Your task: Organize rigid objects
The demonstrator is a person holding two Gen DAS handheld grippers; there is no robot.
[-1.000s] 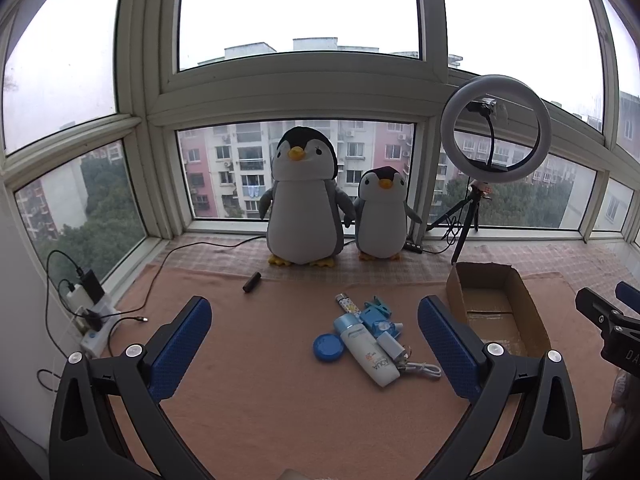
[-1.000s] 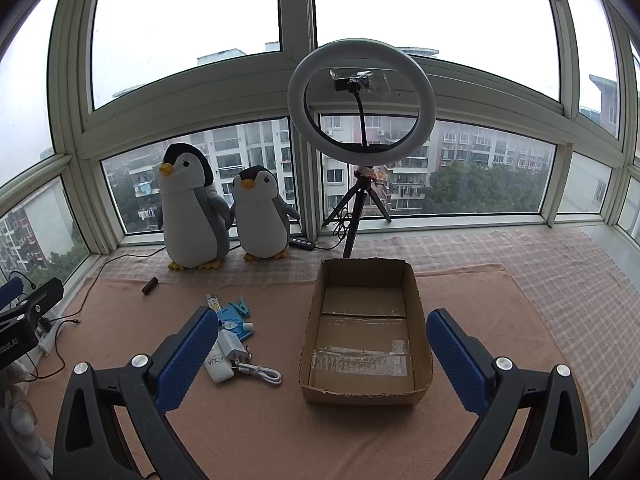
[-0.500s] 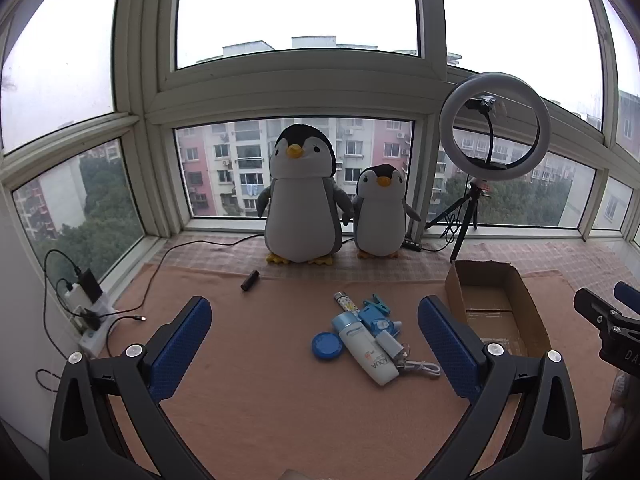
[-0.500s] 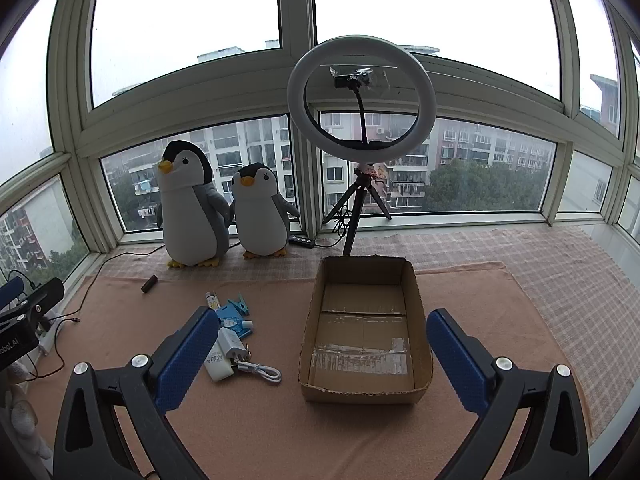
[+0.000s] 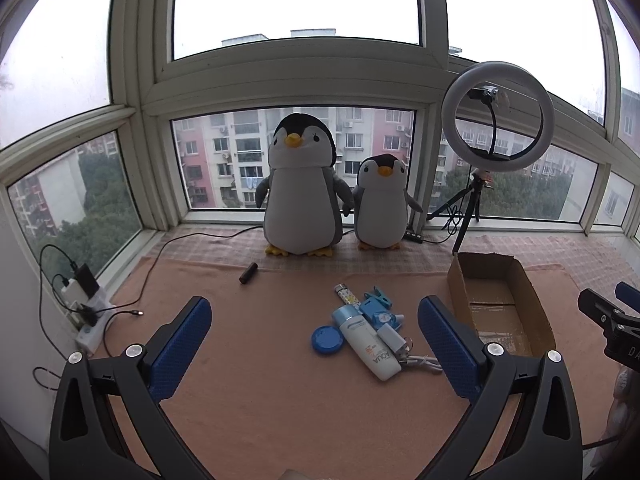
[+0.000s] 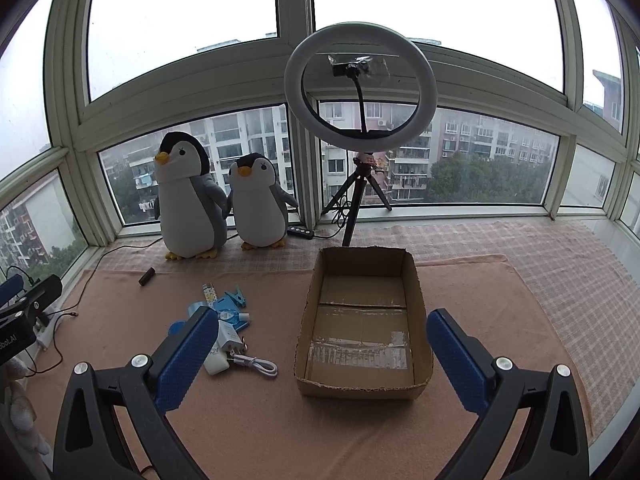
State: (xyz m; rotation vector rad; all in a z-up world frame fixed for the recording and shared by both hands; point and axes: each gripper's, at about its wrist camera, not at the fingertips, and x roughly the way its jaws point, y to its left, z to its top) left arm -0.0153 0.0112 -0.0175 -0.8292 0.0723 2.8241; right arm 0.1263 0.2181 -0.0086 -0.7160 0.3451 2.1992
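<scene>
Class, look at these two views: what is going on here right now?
A person holds two grippers above a peach mat. The left gripper and right gripper are both open and empty. A white lotion tube, blue round lid, white charger with cable and blue clip lie in a pile beside the empty cardboard box. Nothing is sorted yet.

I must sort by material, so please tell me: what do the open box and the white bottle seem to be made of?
The open box looks like brown corrugated cardboard, matte, with ragged torn rims and shiny tape strips inside. The white bottle seems to be smooth, slightly glossy plastic with a light blue cap and printed lettering.
</scene>
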